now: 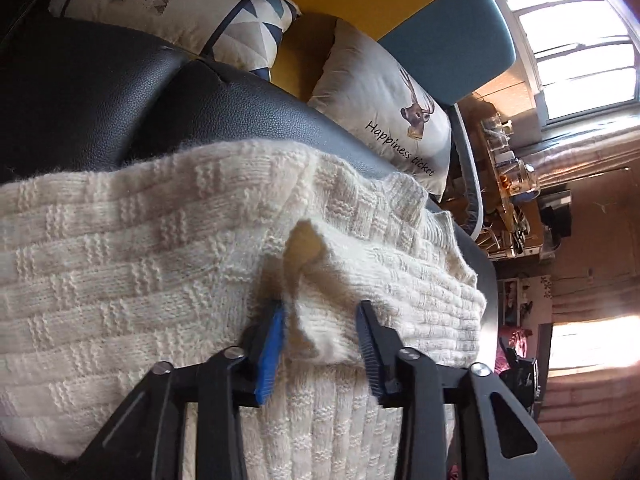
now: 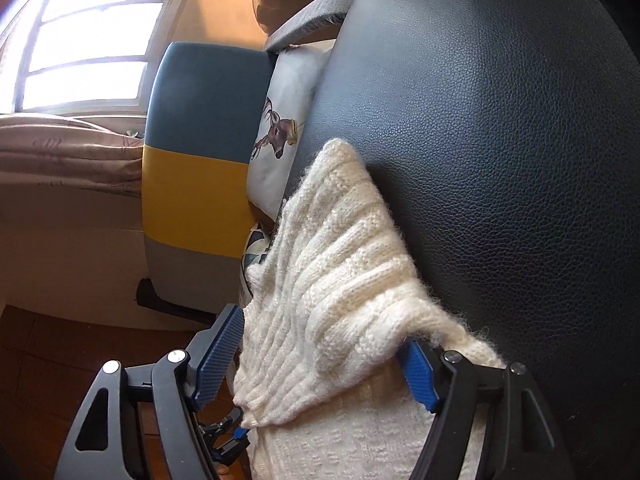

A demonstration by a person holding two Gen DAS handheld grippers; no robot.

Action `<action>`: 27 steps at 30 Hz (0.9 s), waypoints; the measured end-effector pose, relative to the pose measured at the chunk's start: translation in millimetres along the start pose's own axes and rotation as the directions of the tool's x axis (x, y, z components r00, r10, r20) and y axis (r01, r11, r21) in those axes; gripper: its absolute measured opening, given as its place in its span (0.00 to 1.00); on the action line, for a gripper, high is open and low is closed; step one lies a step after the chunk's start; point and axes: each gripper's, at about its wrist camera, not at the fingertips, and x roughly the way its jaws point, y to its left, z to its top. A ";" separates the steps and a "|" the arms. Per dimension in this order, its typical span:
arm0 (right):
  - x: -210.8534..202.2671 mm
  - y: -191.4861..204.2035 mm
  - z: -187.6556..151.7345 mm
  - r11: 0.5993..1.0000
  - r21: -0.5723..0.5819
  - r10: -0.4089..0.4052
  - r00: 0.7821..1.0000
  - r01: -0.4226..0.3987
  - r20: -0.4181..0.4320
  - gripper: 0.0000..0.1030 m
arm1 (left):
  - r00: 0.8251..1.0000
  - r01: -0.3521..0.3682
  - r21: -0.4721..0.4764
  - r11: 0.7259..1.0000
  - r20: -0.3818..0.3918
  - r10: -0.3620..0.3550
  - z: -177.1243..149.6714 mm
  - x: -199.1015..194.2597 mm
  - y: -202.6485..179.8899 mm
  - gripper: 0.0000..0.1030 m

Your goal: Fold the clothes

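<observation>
Cream sweater (image 1: 152, 248) is spread on the black leather seat (image 1: 120, 92). Left gripper (image 1: 322, 344): fingers parted, a raised fold lying between them. Right gripper (image 2: 320, 360): fingers wide around a bunched edge. If closed shallowly, the loose knit could be lost and the fold skewed.

Cream basketweave sweater (image 1: 132, 248) (blue-padded tongs (image 1: 322, 344))

The left gripper (image 1: 322, 344) is reaching forward with its jaws spread apart, a fold of white knit sitting between its blue pads. The right gripper (image 2: 324, 356) is likewise standing wide open, its fingers flanking bunched knit fabric.
</observation>
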 end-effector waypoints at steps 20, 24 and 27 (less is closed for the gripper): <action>-22.2 -30.3 5.6 0.983 0.145 0.100 0.993 -0.109 0.069 0.66 | 0.998 -0.057 -0.132 0.990 0.025 0.061 -14.1 -18.9 37.2 0.12; -25.6 -22.9 7.3 0.990 0.102 0.095 0.995 -0.097 0.020 0.65 | 0.989 -0.109 -0.141 0.984 0.083 0.121 -20.2 -38.9 35.3 0.13; -34.6 -15.9 7.3 0.996 0.059 0.068 0.998 -0.067 -0.003 0.65 | 0.975 -0.109 -0.071 0.992 0.187 0.120 -28.7 -60.5 13.4 0.13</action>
